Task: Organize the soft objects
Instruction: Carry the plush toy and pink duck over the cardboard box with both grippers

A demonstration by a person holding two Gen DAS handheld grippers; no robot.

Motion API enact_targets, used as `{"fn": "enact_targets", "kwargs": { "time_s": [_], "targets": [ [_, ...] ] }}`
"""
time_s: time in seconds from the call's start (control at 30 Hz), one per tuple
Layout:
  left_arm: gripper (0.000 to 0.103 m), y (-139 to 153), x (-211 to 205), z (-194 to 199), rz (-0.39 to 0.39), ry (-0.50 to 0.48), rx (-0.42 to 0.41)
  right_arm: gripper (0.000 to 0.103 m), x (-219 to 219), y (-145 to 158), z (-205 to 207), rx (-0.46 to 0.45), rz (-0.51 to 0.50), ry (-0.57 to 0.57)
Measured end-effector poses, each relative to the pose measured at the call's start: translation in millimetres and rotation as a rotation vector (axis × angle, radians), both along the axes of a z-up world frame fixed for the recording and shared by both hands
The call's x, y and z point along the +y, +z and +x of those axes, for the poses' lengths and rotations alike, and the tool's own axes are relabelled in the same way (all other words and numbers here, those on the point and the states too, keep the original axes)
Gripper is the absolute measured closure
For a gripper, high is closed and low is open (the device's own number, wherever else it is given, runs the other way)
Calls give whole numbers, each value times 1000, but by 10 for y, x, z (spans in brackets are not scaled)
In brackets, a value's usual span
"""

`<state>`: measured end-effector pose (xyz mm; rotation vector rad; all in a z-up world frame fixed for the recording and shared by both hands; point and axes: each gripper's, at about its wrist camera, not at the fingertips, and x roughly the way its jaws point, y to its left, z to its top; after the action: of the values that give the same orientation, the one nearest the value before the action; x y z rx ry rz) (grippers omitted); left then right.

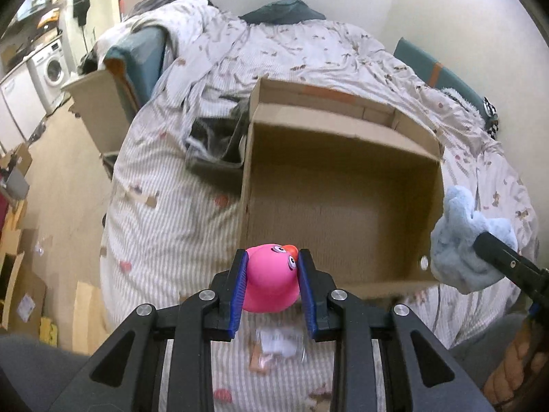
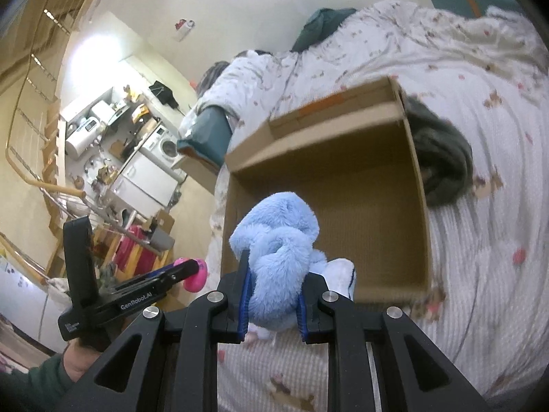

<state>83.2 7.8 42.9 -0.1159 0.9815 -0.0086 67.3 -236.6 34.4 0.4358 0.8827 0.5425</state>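
My left gripper (image 1: 272, 257) is shut on a pink rubber duck (image 1: 271, 279) with an orange beak, held just in front of the near wall of an open cardboard box (image 1: 343, 158). My right gripper (image 2: 274, 267) is shut on a light blue plush toy (image 2: 278, 240), held above the box's (image 2: 420, 185) near left corner. In the left wrist view the plush (image 1: 459, 237) hangs at the box's right wall. In the right wrist view the left gripper (image 2: 192, 271) shows at lower left with the duck (image 2: 195, 278). The box inside looks bare.
The box lies on a bed with a striped, patterned duvet (image 1: 178, 219). A dark grey furry item (image 2: 442, 161) lies against the box's far side. Another cardboard box (image 1: 99, 106) stands by the bed. Washing machine (image 1: 51, 65) and clutter fill the floor area at left.
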Motion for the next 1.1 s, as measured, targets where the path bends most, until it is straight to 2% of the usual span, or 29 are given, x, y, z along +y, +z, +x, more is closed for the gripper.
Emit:
{"fn": "enact_targets", "kwargs": {
  "time_s": [0.13,0.23,0.3,0.37,0.53,0.63,0.8,0.97,1.1],
  "targets": [
    [77,49,-89,231,29,-30,-30,80,7,29,214,-34,-20,-17],
    [77,-34,-172,353,52,-22,-44,80,-59,-134,323,-27,-38,-87],
    [77,-121,-202,406,40,-19,-36,80,-117,-332,386,14,-64,-139],
    [77,-218,-250,451,45,-20,-35,80,-165,-529,465,95,-91,-185],
    [77,-449,-311,540,95,-46,-40,80,-193,-639,539,139,-130,-194],
    [77,-551,-264,526,61,-24,-22,80,-175,-698,536,157,-156,-186],
    [77,-649,-207,551,61,-21,-24,80,-84,-755,504,162,-195,-168],
    [77,-658,-143,554,29,-15,-17,80,-17,-798,504,165,-231,-151],
    [77,-643,-163,545,35,-20,-21,80,0,-810,516,166,-237,-148]
  ]
}}
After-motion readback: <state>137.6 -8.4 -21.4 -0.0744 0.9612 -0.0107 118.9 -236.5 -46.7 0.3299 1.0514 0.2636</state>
